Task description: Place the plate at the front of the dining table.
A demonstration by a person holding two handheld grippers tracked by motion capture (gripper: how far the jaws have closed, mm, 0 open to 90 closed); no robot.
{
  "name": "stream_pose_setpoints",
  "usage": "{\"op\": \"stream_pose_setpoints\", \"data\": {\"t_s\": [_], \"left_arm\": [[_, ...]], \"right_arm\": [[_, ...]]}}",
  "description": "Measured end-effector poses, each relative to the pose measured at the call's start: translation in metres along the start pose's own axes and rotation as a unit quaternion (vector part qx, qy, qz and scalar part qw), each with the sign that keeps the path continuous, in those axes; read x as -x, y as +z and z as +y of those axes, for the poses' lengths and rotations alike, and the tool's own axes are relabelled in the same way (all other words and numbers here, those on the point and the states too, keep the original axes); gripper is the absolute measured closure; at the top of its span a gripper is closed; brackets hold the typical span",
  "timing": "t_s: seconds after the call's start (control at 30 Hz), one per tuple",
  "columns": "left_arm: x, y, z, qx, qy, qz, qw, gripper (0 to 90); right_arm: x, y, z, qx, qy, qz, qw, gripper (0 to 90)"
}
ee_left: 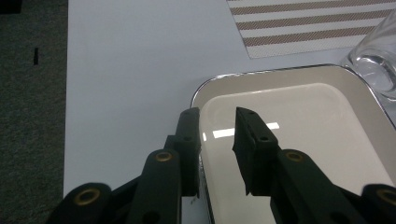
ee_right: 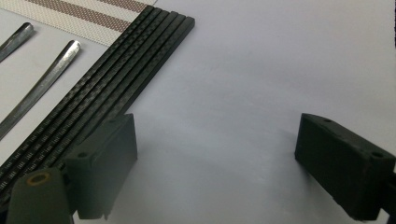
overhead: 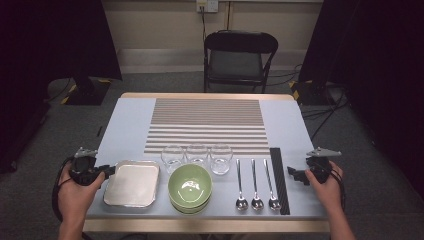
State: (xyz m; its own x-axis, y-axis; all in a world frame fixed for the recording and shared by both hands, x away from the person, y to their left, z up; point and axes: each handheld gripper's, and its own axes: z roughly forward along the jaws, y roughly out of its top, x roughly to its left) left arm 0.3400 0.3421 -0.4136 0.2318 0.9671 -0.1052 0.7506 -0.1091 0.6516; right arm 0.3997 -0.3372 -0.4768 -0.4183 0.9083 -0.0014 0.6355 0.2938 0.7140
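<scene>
At tray (ee_left: 299, 77) rim | left hand-held gripper (ee_left: 217, 122) jaws astride | no legible writing

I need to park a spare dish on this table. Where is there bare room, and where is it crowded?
Free: the striped placemat, and the bare tabletop strips on either side of it. Crowded: the near row, where tray, green bowls, three glasses, three spoons and black chopsticks sit close. The left gripper and right gripper flank that row.
</scene>
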Motion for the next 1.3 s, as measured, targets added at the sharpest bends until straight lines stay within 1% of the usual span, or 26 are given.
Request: {"op": "stream_pose_setpoints", "data": {"t_s": [0.07,0.1,0.13,0.23,0.3,0.33,0.47,0.57,0.63,0.67,0.83,0.93,0.97,1.0,1.13,1.3], "left_arm": [[-0.001,0.0,0.0,-0.005,-0.003,-0.005,1.0,73.4],[-0.002,0.0,0.0,-0.015,-0.002,-0.007,0.9999,74.4],[-0.002,0.0,0.0,-0.015,-0.002,-0.007,0.9999,75.3],[-0.002,0.002,0.001,-0.026,-0.009,-0.007,0.9996,77.0],[-0.003,0.002,0.001,-0.037,-0.013,0.0,0.9992,77.5],[-0.003,0.003,0.001,-0.041,-0.021,-0.002,0.9989,78.8],[-0.005,0.003,0.002,-0.047,-0.021,0.001,0.9987,79.8],[-0.006,0.004,0.002,-0.05,-0.032,0.0,0.9982,80.5],[-0.006,0.004,0.002,-0.05,-0.033,0.003,0.9982,81.1],[-0.006,0.005,0.002,-0.052,-0.034,0.0,0.9981,81.2],[-0.007,0.007,0.002,-0.059,-0.034,0.002,0.9977,82.8],[-0.007,0.007,0.002,-0.057,-0.035,0.002,0.9978,84.4],[-0.008,0.007,0.002,-0.059,-0.032,0.003,0.9977,86.1],[-0.007,0.007,0.002,-0.061,-0.033,0.0,0.9976,86.3],[-0.008,0.01,0.002,-0.064,-0.038,0.002,0.9972,86.3],[-0.008,0.011,0.002,-0.065,-0.038,0.002,0.9972,87.1]], "right_arm": [[0.0,0.0,0.0,0.0,0.0,0.0,1.0,11.7],[0.0,0.0,0.0,0.0,-0.001,0.0,1.0,11.7],[0.0,0.0,0.0,0.001,-0.001,0.0,1.0,11.7],[0.0,0.0,0.0,0.0,0.0,-0.001,1.0,11.6],[0.0,0.0,0.0,0.0,0.0,-0.001,1.0,11.7],[0.0,0.0,0.0,0.0,0.0,-0.001,1.0,11.7],[0.0,0.0,0.0,0.0,-0.001,-0.001,1.0,11.7],[0.0,0.0,0.0,0.0,-0.001,-0.001,1.0,11.7],[0.0,0.0,0.0,0.0,-0.001,-0.001,1.0,11.7],[0.0,0.0,0.0,0.0,-0.001,-0.001,1.0,11.7],[0.0,0.0,0.0,0.0,-0.001,-0.001,1.0,11.7],[0.0,0.0,0.0,0.0,-0.001,-0.001,1.0,11.7],[0.0,0.0,0.0,0.0,-0.001,-0.001,1.0,11.7],[0.0,0.0,0.0,0.0,-0.001,-0.001,1.0,11.6],[0.0,0.0,0.0,0.0,-0.001,-0.001,1.0,11.7],[0.0,0.0,0.0,0.001,-0.002,-0.001,1.0,11.7]]}}
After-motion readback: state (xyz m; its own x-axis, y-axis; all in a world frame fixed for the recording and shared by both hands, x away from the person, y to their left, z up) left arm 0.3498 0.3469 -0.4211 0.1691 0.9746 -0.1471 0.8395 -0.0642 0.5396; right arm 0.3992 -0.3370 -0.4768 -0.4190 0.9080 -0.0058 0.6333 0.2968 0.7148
